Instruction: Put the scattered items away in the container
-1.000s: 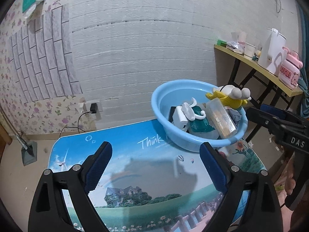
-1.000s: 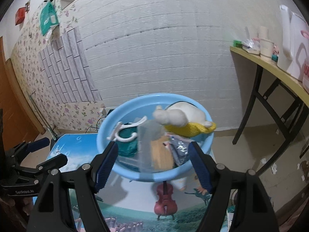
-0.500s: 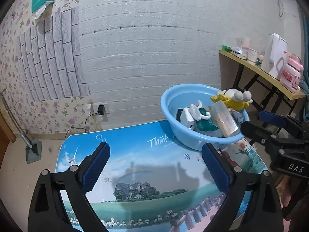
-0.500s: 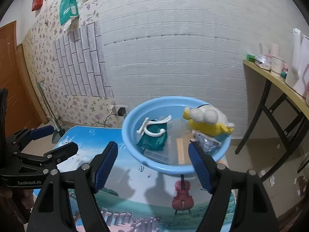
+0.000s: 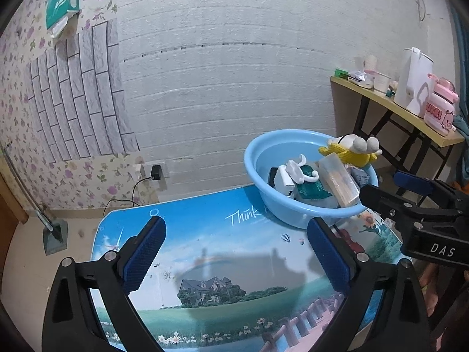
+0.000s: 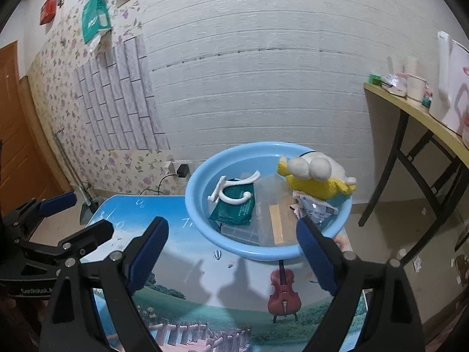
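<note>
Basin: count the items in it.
6 visible in the basin: hook, green packet, clear box, plush toy, foil packet, white box. More may lie hidden underneath.

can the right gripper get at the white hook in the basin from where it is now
Probably yes. The right gripper is open and empty, and the white hook lies on top of the green packet in the blue basin, uncovered, with bare tabletop between.

Light-blue basin (image 6: pixel 202 220); yellow-and-white plush toy (image 6: pixel 315 177); dark-green packet (image 6: pixel 234 208); bench (image 5: pixel 205 234) printed with blue-sky landscape.
</note>
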A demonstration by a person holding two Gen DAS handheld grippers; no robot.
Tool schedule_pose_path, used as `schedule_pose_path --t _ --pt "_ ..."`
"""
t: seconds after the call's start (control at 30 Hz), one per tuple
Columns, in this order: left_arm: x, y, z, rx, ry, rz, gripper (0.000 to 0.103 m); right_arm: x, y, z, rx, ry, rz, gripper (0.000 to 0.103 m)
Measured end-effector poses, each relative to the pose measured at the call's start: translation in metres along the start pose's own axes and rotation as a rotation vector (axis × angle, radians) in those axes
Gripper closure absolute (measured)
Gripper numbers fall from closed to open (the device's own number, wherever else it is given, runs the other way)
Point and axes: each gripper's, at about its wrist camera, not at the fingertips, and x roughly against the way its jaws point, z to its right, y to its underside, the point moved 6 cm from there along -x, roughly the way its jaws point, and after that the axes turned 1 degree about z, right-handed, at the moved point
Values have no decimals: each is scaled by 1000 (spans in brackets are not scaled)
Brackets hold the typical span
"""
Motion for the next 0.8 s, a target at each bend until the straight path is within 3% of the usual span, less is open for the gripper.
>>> schedule_pose_path --t 0.23,0.37,0.8 --pt "-2 4 -3 -5 -19 -16 6 -4 5 -4 25 28 -9 13" --pt "-3 5 -5 6 -20 -23 6 -6 6 -2 11 27 -21 2" --pt "-5 9 -8 10 -51 -34 0 -5 9 4 -1 27 -18 2"
